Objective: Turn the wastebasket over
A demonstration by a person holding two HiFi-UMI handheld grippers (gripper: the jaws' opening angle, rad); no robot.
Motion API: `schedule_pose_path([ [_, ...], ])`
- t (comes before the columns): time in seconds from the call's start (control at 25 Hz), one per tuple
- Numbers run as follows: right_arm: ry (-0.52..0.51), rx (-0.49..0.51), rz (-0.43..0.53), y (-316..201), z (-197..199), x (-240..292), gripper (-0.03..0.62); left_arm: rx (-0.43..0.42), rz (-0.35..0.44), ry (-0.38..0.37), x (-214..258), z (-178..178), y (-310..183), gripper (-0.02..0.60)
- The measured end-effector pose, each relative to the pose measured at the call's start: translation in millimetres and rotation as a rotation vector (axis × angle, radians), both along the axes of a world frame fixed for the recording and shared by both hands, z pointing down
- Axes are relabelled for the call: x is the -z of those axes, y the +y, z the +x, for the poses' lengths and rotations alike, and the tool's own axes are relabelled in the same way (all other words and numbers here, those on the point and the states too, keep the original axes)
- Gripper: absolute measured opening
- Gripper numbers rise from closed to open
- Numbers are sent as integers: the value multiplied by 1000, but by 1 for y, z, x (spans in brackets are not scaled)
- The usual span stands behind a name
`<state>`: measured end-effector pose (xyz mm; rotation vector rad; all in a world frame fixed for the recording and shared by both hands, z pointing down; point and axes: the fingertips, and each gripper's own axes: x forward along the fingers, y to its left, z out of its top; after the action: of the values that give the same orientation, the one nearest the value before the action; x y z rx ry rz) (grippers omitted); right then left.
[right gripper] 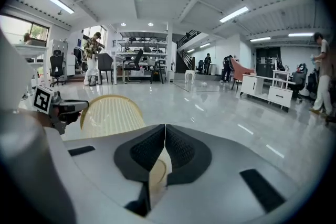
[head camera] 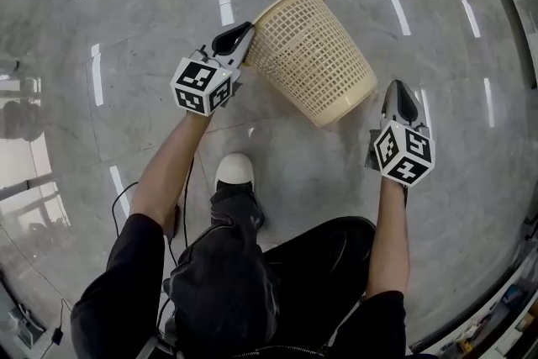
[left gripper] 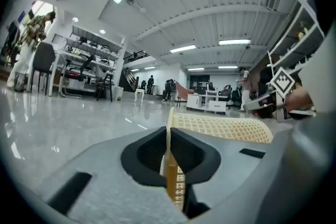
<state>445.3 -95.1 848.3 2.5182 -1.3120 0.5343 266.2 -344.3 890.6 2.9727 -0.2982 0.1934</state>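
The cream wastebasket (head camera: 313, 55) is seen tilted over the glossy grey floor (head camera: 126, 4), its rim gripped by the left claw (head camera: 244, 34). The right claw (head camera: 398, 92) is held near its base.

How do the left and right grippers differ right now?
The left gripper has its jaws clamped on the wastebasket rim; the right gripper has its jaws shut on nothing. The left touches the basket; the right sits apart, beside its base. Both are closed.

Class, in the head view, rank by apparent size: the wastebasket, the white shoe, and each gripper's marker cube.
1. wastebasket
2. left marker cube and right marker cube: too alike to rank
3. white shoe
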Motion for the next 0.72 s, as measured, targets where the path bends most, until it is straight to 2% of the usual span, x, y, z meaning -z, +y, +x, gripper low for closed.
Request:
schedule_pose_path([
  [0.12,17,78,46,-14,-18,25,11,-52,95,-22,13,6,9,23],
  [0.32,63,260,25,-47,-65,46,12,-59,79,18,30,12,11,25],
  [0.44,48,295,13,-54,-81,43,12,-108,128,0,41,18,19,23],
  [0.72,58,330,13,-60,-101,50,12,-325,236,-7,82,44,85,26],
])
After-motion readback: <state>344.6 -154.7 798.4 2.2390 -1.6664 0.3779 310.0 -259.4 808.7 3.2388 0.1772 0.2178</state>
